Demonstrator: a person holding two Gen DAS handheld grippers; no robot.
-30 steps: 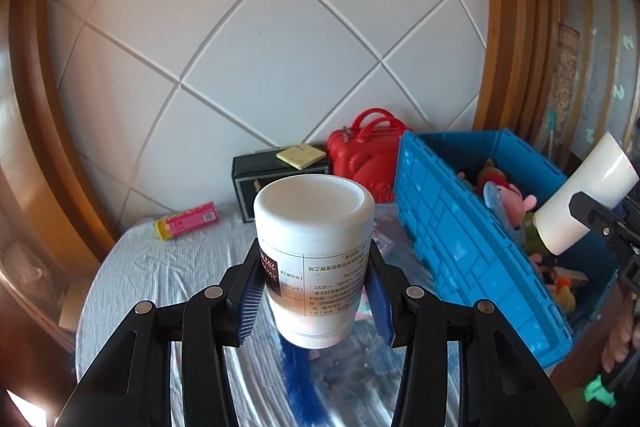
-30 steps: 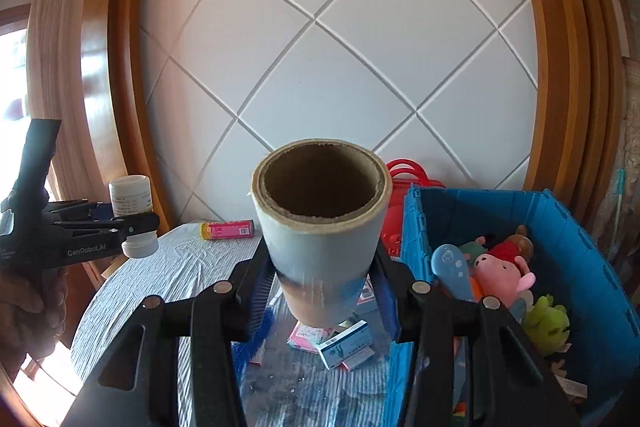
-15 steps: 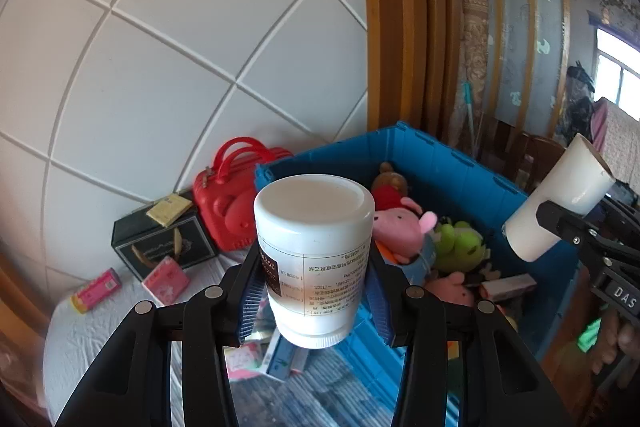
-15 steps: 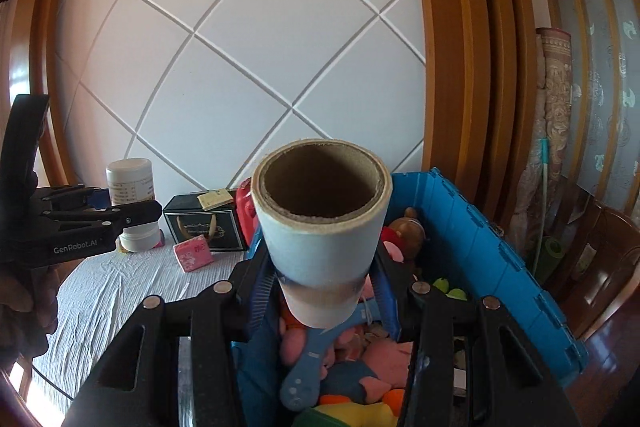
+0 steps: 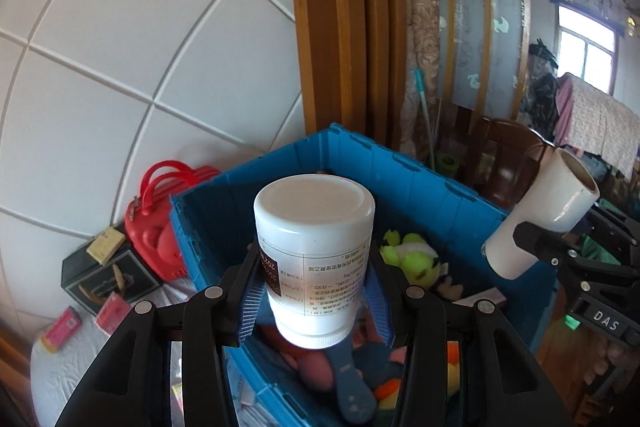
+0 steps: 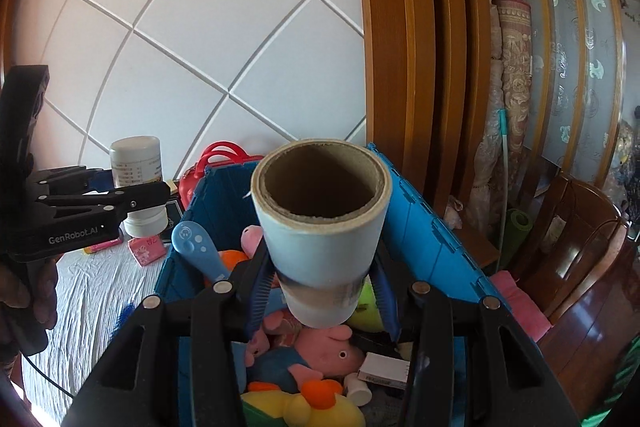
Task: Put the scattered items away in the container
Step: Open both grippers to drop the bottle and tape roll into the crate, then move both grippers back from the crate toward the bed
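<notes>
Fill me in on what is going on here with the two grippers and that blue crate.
A person is tidying items into the blue plastic crate, which already holds plush toys. The left gripper has its fingers clamped on a white plastic jar with a printed label. The right gripper grips a white roll with a cardboard core. Both items are held over the crate, not yet released. A red handled case and a black box remain on the white-covered table.

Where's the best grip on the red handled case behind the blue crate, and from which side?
Take the red case by its twin loop handles, coming from above, probably. The handles stick up clear of the body, while the blue crate crowds one side and the black box the other, leaving little room for fingers around its wide body.
</notes>
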